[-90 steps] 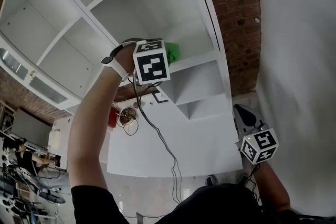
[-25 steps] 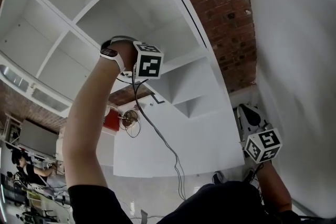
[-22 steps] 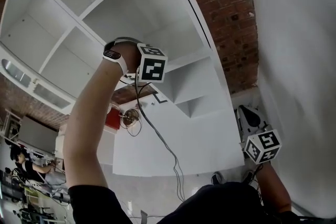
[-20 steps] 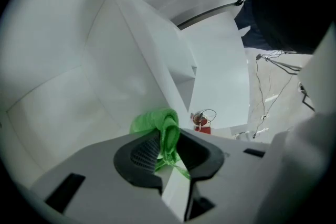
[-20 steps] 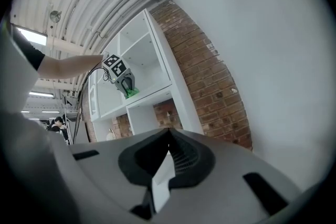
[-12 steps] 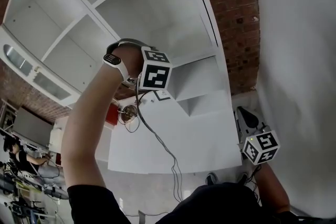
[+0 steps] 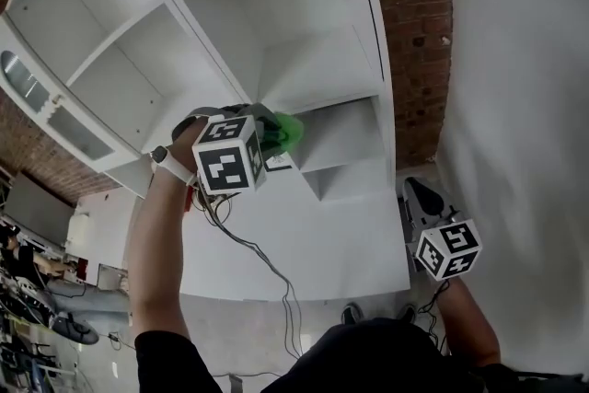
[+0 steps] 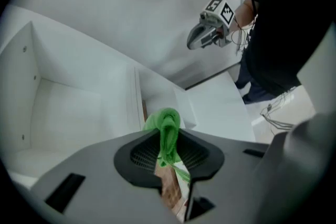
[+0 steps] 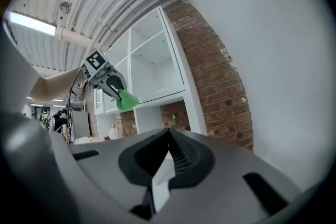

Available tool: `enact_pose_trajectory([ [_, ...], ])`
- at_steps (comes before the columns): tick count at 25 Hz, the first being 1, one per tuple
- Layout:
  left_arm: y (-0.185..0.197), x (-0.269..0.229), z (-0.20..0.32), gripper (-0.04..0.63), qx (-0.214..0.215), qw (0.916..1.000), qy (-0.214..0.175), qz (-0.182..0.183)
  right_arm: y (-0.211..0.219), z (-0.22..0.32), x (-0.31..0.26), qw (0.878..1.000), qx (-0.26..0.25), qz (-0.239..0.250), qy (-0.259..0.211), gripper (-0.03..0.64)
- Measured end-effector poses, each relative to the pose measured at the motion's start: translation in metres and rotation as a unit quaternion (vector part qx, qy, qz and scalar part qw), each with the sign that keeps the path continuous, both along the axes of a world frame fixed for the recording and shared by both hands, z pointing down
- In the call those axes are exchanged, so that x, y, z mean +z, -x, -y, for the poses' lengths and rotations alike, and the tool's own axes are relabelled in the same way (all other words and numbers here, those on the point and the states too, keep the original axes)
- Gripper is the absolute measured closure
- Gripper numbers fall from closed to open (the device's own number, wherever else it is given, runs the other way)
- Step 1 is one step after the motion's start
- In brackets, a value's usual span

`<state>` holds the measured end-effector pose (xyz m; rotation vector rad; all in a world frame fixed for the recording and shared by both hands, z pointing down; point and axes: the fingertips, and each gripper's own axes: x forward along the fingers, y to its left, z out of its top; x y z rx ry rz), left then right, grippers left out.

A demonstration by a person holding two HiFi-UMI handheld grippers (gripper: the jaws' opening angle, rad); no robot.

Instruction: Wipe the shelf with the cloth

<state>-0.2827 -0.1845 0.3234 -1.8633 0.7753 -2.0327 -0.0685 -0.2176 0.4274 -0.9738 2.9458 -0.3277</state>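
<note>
My left hand-held gripper is clamping the cloth; I am aiming to press it flat along the shelf; right hand-held gripper closed.

Lower end of the green cloth lost between the jaws of the left gripper, most of it hidden behind the marker cube in the head view, white shelf unit cut off at the top edge, far-room clutter too small to tell.
</note>
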Motion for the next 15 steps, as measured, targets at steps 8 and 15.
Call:
enact_pose_trajectory([
  [8, -0.025, -0.004, -0.035, 0.503, -0.026, 0.9332, -0.213, -0.288, 0.006, 0.004, -0.026, 0.999, -0.002, -0.007, -0.032, 0.617],
  [15, -0.035, 0.020, -0.055, 0.502, -0.110, 0.8452, -0.331, -0.405, 0.006, 0.005, -0.054, 0.998, 0.008, 0.005, -0.063, 0.617],
])
